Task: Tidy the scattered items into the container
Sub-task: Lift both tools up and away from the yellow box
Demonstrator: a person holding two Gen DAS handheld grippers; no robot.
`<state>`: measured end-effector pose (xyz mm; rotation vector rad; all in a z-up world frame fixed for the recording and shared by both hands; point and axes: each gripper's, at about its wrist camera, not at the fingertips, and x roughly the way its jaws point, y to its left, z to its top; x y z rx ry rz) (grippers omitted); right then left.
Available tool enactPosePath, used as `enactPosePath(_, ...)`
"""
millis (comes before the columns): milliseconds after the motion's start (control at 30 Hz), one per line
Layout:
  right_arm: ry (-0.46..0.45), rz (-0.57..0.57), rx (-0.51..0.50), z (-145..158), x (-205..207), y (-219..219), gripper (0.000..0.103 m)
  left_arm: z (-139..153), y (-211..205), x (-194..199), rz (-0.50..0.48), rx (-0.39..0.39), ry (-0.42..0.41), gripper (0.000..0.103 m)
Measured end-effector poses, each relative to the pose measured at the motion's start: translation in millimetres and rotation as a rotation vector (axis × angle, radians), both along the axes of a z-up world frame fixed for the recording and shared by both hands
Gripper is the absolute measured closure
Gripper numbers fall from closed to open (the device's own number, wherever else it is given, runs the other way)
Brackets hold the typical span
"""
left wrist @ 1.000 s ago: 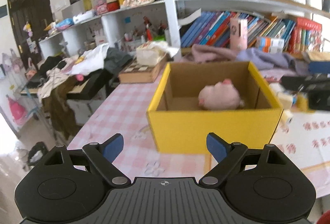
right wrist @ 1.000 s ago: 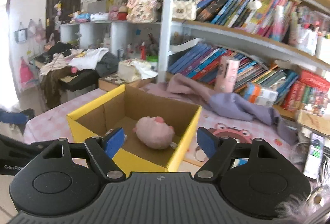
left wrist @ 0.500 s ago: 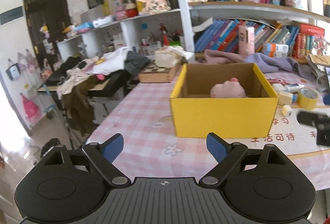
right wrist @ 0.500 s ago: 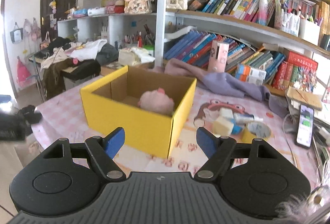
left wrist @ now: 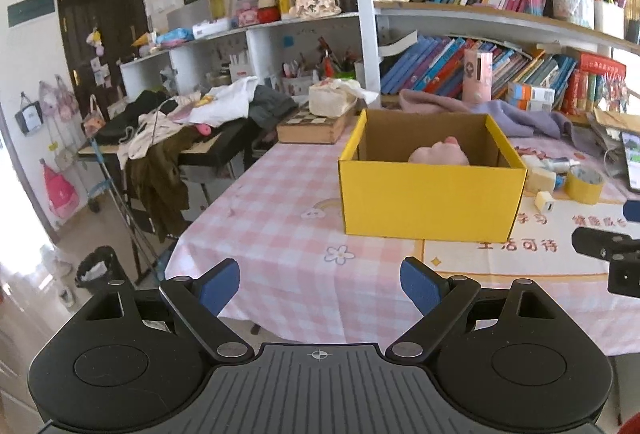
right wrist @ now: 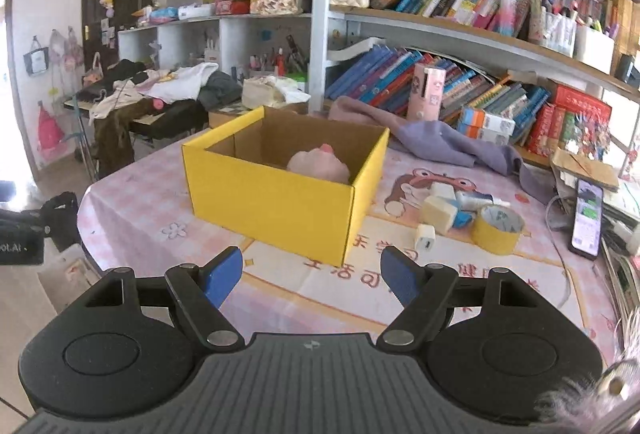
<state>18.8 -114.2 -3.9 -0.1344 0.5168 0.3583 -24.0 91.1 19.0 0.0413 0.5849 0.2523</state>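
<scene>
A yellow cardboard box (left wrist: 430, 198) (right wrist: 276, 204) stands on the pink checked tablecloth, with a pink plush toy (left wrist: 439, 155) (right wrist: 318, 165) inside. To its right lie a yellow tape roll (right wrist: 497, 228) (left wrist: 585, 185), a white charger (right wrist: 425, 236) (left wrist: 544, 202), a cream block (right wrist: 439, 213) and a small tube (right wrist: 476, 199). My left gripper (left wrist: 320, 286) is open and empty, well back from the box near the table's front edge. My right gripper (right wrist: 311, 276) is open and empty, in front of the box's near corner.
A phone (right wrist: 586, 224) lies at the table's right side. A purple cloth (right wrist: 444, 144) lies behind the box. Bookshelves (right wrist: 460, 46) fill the back. A chessboard case (left wrist: 316, 128) sits at the far left of the table. A cluttered desk with clothes (left wrist: 180, 122) stands to the left.
Both grippers have pulled back from the box, which now looks smaller and farther. Both stay open and empty. The loose items to the box's right have come into view.
</scene>
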Motion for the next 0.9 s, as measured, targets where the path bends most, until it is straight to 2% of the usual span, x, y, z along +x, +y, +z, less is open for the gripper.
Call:
enactPosePath(167,0.023,-0.010,-0.012,-1,-6,-4,0.028,-9,-8,-1,-0.047,-0.037,0.021,0.013)
enactPosePath(367,0.073,-0.012,-0.047,-8,-12,-12,0.028,-19,-26,5,-0.156,-0.079,0.054,0.013)
enactPosePath(567,0.084,-0.058,-0.043,-8,-18,-28,0.023,-24,-47,10,-0.249,-0.068,0.084,0.013)
enactPosePath(900,0.110,-0.117,-0.087,-13,-24,-47,0.015,-34,-74,18,-0.333,-0.073,0.133,0.013)
